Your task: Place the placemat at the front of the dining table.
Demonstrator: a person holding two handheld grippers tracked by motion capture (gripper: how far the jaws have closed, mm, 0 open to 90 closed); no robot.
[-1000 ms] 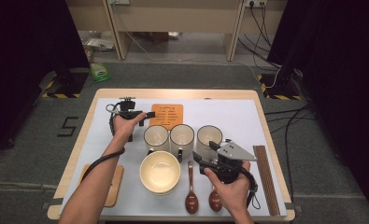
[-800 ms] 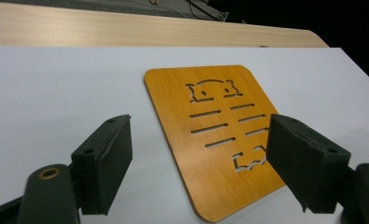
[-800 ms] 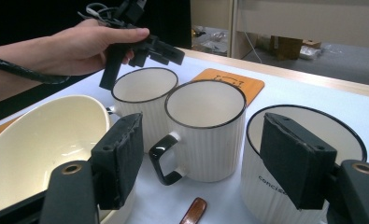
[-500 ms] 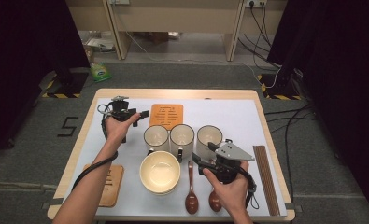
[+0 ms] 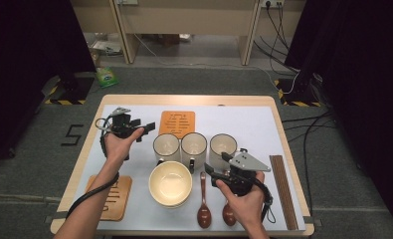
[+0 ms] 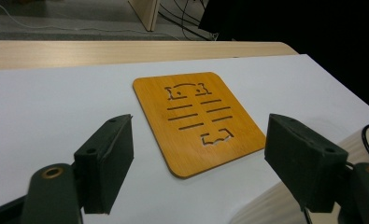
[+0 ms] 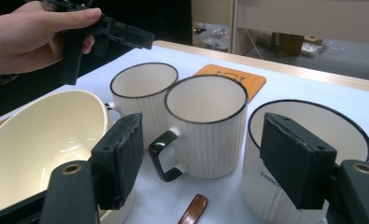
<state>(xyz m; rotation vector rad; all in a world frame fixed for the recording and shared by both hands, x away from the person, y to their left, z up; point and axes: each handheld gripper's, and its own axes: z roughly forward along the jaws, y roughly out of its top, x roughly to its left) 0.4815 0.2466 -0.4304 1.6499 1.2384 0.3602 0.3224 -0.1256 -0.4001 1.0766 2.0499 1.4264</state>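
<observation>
Orange coaster (image 6: 198, 122) lies flat on the tabletop (image 5: 134, 164), just ahead of the left gripper (image 6: 198, 158), jaws wide and empty; right gripper (image 7: 210, 158) likewise open, facing the mugs (image 7: 205, 130)

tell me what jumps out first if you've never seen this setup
Three white mugs stand in a row mid-table, with a cream bowl just in front of them and two brown spoons to its right. The right gripper hovers open beside the rightmost mug, while the left gripper is held open next to the orange mat at the back.
</observation>
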